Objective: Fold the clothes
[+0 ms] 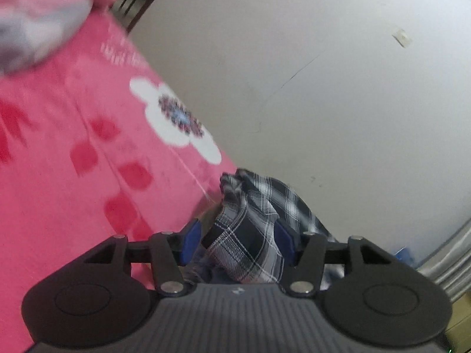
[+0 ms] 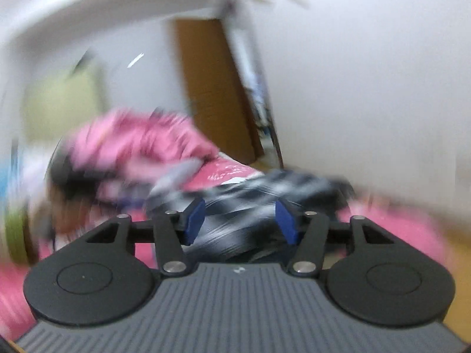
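Your left hand-held gripper (image 1: 237,239) and right hand-held gripper (image 2: 240,220) both stand about half open, gripping nothing, though the plaid garment (image 1: 250,235) sits between the pads. It lies bunched on the pink bedspread (image 1: 73,161), folding apparently unfinished.

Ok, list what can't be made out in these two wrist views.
- Right wrist view: motion blur smears the pink pile and the plaid garment; its fold state is unreadable.
- Left wrist view: the plaid garment runs behind the left gripper, so its lower part is hidden.
- Left wrist view: the grey cloth is blurred and cut by the edge.
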{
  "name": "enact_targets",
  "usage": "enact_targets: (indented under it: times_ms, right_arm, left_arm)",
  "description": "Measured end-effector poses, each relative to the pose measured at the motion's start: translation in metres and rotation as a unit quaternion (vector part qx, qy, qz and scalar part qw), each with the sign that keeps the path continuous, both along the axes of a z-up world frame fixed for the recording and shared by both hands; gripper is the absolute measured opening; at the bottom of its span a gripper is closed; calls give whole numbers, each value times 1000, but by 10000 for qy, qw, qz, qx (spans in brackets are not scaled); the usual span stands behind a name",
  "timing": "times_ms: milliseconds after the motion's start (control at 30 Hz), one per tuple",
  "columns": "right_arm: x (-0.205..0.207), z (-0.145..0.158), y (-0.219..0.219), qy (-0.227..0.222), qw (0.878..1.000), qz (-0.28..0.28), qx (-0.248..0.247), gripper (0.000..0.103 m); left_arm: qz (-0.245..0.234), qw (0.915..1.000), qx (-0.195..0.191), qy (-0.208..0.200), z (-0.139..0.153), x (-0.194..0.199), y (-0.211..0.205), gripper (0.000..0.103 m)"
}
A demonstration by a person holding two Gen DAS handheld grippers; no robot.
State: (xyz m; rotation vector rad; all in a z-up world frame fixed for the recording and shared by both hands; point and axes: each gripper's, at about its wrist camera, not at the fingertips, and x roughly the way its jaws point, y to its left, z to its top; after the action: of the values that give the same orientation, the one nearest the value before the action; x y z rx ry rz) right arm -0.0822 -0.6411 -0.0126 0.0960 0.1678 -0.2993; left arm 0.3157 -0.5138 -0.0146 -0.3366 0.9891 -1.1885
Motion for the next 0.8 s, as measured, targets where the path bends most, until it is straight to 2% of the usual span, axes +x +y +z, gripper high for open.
enact_targets:
  times_ms: [67,167,267,333,467,500,533,567,600,733,800]
  right_arm:
    - [9,-3,26,326,9954,233,-865,56]
    - [25,-13,48,847,9780,260,-1887,56]
    - [32,-23,64,1212,9561,338,-2645,56]
    - [33,-30,74,1378,9401,496,-3080,56]
    - [41,-47,89,1712,9003,440,-3977,53]
    - [44,-50,90,1810,8921,415,-4119,47]
    - [46,-51,89,1919,8871,383,-4180,13]
    - [47,-48,87,1973,8860,340,-4183,9]
    - [46,-42,87,1948,8900,326,-4109,8]
    - [40,-12,90,1589,9148,298,-3700,7]
    - [39,-1,94,1434,9246,395,-3508,7]
  left_arm:
    - [16,10000,28,50,-4,2,-7,51]
    - [143,9999,57,75,-5,0,-15,35]
    - [275,9996,99,67,-3,1,-14,26]
    - [293,9995,126,60,-2,1,-14,24]
    - [378,9991,178,-118,1,-3,-16,18]
    - [405,9988,191,-178,2,-5,-17,16]
    - [431,9986,204,-238,3,-6,-18,14]
    - [449,9983,211,-312,5,-7,-18,12]
    - [470,9979,203,-400,9,-9,-19,11]
    - [414,9964,156,-721,27,-4,-21,9]
    - [475,9957,252,-759,26,2,-23,8]
